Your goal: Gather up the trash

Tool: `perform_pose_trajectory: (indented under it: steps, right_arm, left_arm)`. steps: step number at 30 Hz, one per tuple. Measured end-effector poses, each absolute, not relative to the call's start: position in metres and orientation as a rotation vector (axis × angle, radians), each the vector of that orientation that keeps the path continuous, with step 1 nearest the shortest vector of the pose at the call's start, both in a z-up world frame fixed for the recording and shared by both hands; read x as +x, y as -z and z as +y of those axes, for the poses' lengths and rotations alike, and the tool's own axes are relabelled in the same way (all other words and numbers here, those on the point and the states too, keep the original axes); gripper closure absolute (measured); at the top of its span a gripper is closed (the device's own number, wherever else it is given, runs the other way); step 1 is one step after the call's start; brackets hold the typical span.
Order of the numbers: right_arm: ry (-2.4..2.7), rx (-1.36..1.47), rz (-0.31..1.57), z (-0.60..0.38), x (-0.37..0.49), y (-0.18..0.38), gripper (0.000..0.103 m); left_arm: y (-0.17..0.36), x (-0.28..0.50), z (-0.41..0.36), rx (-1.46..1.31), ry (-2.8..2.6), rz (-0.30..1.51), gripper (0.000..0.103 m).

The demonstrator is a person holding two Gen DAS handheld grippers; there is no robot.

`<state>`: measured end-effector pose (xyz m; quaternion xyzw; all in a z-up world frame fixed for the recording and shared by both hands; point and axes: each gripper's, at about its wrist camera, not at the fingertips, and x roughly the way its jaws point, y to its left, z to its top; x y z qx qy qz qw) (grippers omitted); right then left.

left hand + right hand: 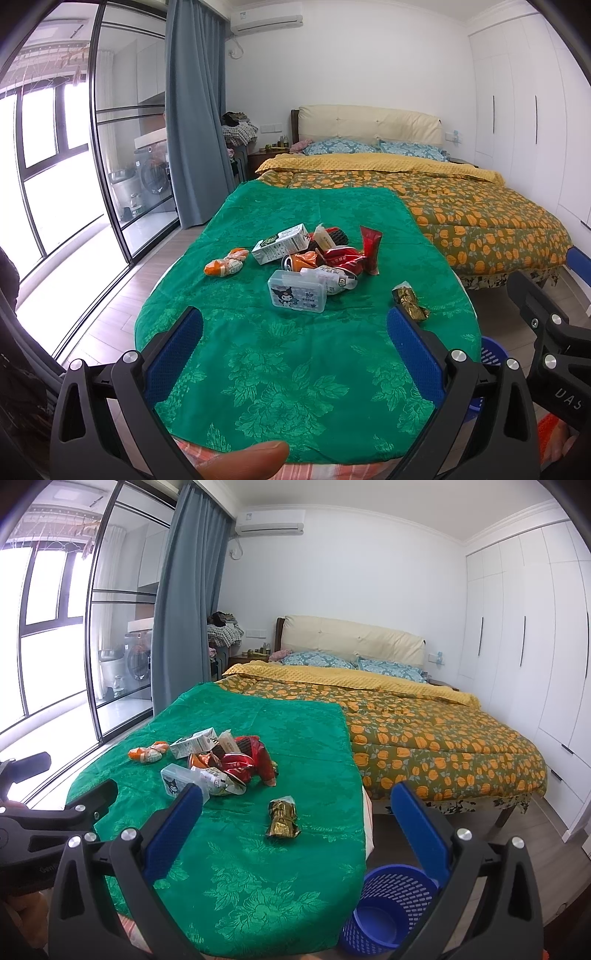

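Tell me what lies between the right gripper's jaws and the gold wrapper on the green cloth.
Nothing but bare green cloth. In the right wrist view, the right gripper hangs open short of the gold wrapper, with no other item in that stretch.

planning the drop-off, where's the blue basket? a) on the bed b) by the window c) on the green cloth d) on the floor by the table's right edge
d: the blue basket stands on the floor, below the right edge of the green cloth that covers the table; it looks empty.
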<state>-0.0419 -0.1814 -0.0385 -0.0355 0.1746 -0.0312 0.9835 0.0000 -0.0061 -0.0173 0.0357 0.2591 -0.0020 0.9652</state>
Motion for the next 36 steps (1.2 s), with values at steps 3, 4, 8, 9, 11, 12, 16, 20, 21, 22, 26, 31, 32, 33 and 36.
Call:
perform_pose_trajectory:
  steps: [3,4,8,9,11,12,16,20,21,22,26,31,32,33,36]
  right_arm:
    - [0.063,-0.072,0.351,-0.1814,-0.0419,0.0385,0.004]
    - [0.062,-0.072,0.351,-0.1808,-0.0419,0.0387,0.004]
    - [0.054,-0.072,0.352,-0.1781,-0.0419,0.0393,0.005]
    - [0.054,-0.072,0.352,-0.1781,-0.0419,0.0394,0.004]
    - [0.053,-0.072,0.353,-0.1778,-0.0418,0.0397,0.004]
    - [0.053,-0.072,0.353,-0.1781,-0.0418,0.0398,0.004]
    - [0.051,-0.071,0.354,-0.1775,-0.0417,0.0404,0.004]
    - [0.051,-0.070,0.354,-0.1764,-0.0418,0.0406,0.004]
    - [0.051,-0.071,0.355,-0.1769,-0.0417,0.0405,0.004]
    - [0.051,-0.070,0.355,-0.1778,-0.0417,0.0403,0.004]
    - [0.051,-0.070,0.355,-0.1775,-0.0416,0.0403,0.005]
    - [0.051,-0.070,0.356,-0.1771,-0.0416,0.0404,0.004]
    - [0.051,-0.070,0.356,-0.1780,-0.0415,0.0403,0.004]
    - [0.051,-0.070,0.356,-0.1776,-0.0415,0.0403,0.004]
    - [0.051,-0.069,0.356,-0.1785,-0.0414,0.0402,0.005]
  left_arm:
    - [0.0172,0.0001,-0.0075,0.074,0.002,0.523,0.004]
    - [0.0176,0.0000,-0.0078,0.074,0.002,0.524,0.004]
    - [0.0164,0.0003,-0.0076,0.074,0.004,0.525,0.004]
    - [0.0171,0.0001,-0.0079,0.075,0.004,0.525,0.004]
    - [0.0164,0.0002,-0.0076,0.075,0.004,0.524,0.004]
    - [0.0171,0.0001,-0.0078,0.075,0.004,0.525,0.004]
    - [0.0167,0.0003,-0.0076,0.075,0.004,0.524,0.004]
    - [0.0171,0.0008,-0.0078,0.076,0.003,0.524,0.004]
    - [0.0178,0.0007,-0.0079,0.076,0.004,0.525,0.004]
    - [0.0174,0.0008,-0.0080,0.076,0.004,0.525,0.004]
    - [0.0170,0.0009,-0.0080,0.077,0.004,0.524,0.004]
    - [0.0182,0.0007,-0.0084,0.078,0.003,0.524,0.004]
    - [0.0169,0.0009,-0.0082,0.077,0.003,0.525,0.004]
    - [0.0174,0.0008,-0.0084,0.077,0.003,0.524,0.004]
    - [0.0174,0.0009,-0.0084,0.077,0.003,0.525,0.004]
